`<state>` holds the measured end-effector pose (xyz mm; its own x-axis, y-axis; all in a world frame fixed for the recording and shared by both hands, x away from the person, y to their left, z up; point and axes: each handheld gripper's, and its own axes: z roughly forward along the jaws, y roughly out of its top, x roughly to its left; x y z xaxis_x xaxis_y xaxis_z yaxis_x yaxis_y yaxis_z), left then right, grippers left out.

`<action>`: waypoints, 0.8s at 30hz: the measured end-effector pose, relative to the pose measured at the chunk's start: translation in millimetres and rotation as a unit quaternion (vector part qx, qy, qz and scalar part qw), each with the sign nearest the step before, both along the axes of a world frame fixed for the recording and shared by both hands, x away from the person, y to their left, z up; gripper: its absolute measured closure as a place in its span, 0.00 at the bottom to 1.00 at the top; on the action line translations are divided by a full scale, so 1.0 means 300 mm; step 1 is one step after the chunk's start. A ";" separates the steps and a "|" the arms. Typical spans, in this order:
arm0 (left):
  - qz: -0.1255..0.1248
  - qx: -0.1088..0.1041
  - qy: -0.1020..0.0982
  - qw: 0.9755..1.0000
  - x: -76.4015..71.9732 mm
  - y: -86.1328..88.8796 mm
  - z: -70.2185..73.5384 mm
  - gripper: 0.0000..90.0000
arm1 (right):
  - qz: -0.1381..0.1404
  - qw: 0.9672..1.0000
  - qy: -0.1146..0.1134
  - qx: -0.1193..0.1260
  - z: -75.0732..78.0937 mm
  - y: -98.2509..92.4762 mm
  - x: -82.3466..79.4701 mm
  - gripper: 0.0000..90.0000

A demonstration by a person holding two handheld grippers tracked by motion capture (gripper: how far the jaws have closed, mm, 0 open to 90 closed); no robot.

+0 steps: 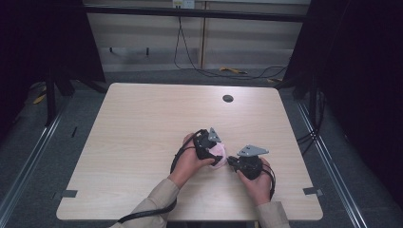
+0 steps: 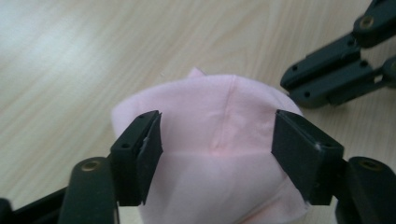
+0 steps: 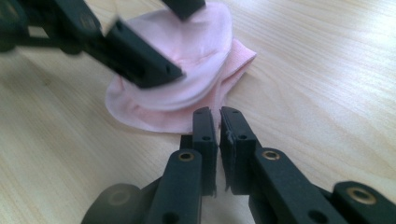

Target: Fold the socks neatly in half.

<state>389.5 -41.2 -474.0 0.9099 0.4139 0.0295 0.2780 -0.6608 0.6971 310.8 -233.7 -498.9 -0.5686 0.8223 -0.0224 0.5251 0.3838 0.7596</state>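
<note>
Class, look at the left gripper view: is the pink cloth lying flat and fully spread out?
No, the pink cloth is folded into a rounded, layered bundle.

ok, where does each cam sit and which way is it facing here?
High view: above the near edge, looking forward and down on the pale wooden table; forearms, both hands.
Left gripper view: on the left claw, open astride the folded pink cloth.
Right gripper view: on the right claw, nearly closed at the cloth's edge.
Shared: cloth, each other's claw.

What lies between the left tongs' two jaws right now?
The folded pink cloth sits between the left tongs, jaws apart either side; the left gripper view shows it.
</note>
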 end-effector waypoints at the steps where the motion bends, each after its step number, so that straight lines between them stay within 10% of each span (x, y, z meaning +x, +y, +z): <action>1: 0.005 -0.004 -0.001 1.000 0.003 0.006 0.008 0.35 | -0.001 1.000 0.000 0.000 0.000 -0.001 0.000 0.94; 14: -0.003 0.004 0.019 1.000 -0.026 -0.017 -0.055 0.37 | 0.001 1.000 -0.004 0.000 0.002 0.001 -0.001 0.93; 24: 0.014 -0.018 0.023 0.999 -0.018 0.027 -0.004 0.29 | -0.003 1.000 -0.007 0.005 0.010 -0.008 -0.005 0.92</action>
<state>383.9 -33.0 -475.2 0.8982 0.4387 -0.0286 0.3286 -0.6268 0.7065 309.3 -236.1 -495.9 -0.5641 0.8254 -0.0221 0.5166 0.3737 0.7704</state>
